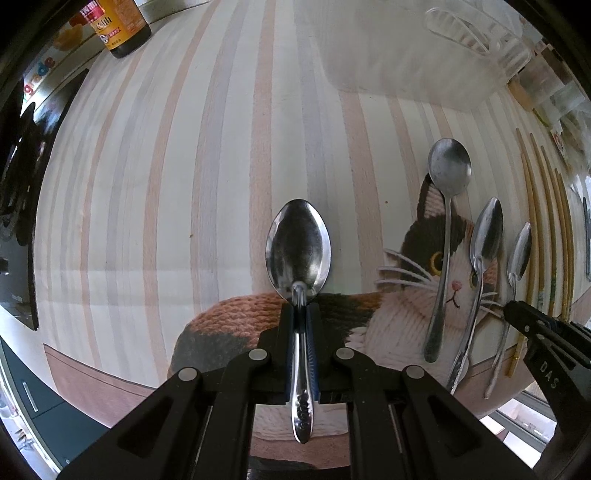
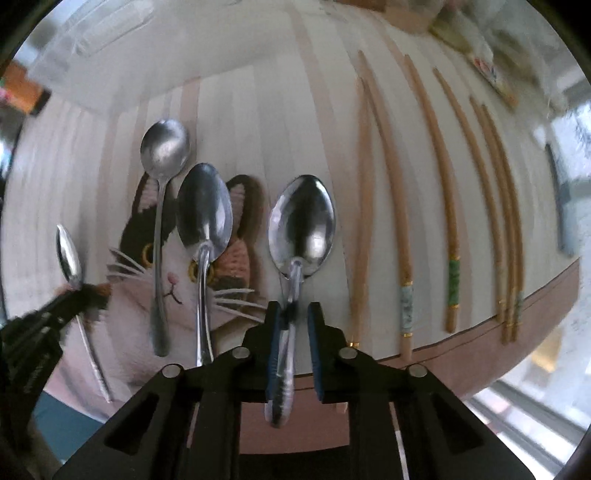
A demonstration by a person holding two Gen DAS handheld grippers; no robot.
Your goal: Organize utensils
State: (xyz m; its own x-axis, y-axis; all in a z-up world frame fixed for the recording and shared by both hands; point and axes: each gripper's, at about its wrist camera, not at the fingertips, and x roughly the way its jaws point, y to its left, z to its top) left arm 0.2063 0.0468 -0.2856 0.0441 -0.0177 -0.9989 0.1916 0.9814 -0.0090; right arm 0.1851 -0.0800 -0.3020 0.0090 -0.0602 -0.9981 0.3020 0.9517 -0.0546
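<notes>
My left gripper [image 1: 300, 306] is shut on the handle of a steel spoon [image 1: 298, 247], bowl pointing forward, above the striped cat mat [image 1: 166, 184]. In the right wrist view, another steel spoon [image 2: 302, 225] has its handle between the jaws of my right gripper [image 2: 294, 306]. The handle rests against the left pad and a gap shows at the right pad. Two more spoons lie side by side on the cat picture: a round one [image 2: 165, 147] and an oval one [image 2: 204, 210]. Several wooden chopsticks [image 2: 391, 184] lie in a row to the right.
A dark sauce bottle [image 1: 118, 26] stands at the mat's far left corner. A clear plastic container [image 1: 480, 33] sits at the far right. The mat's near edge [image 2: 443, 354] runs just behind the chopstick ends, and a window sill lies beyond it.
</notes>
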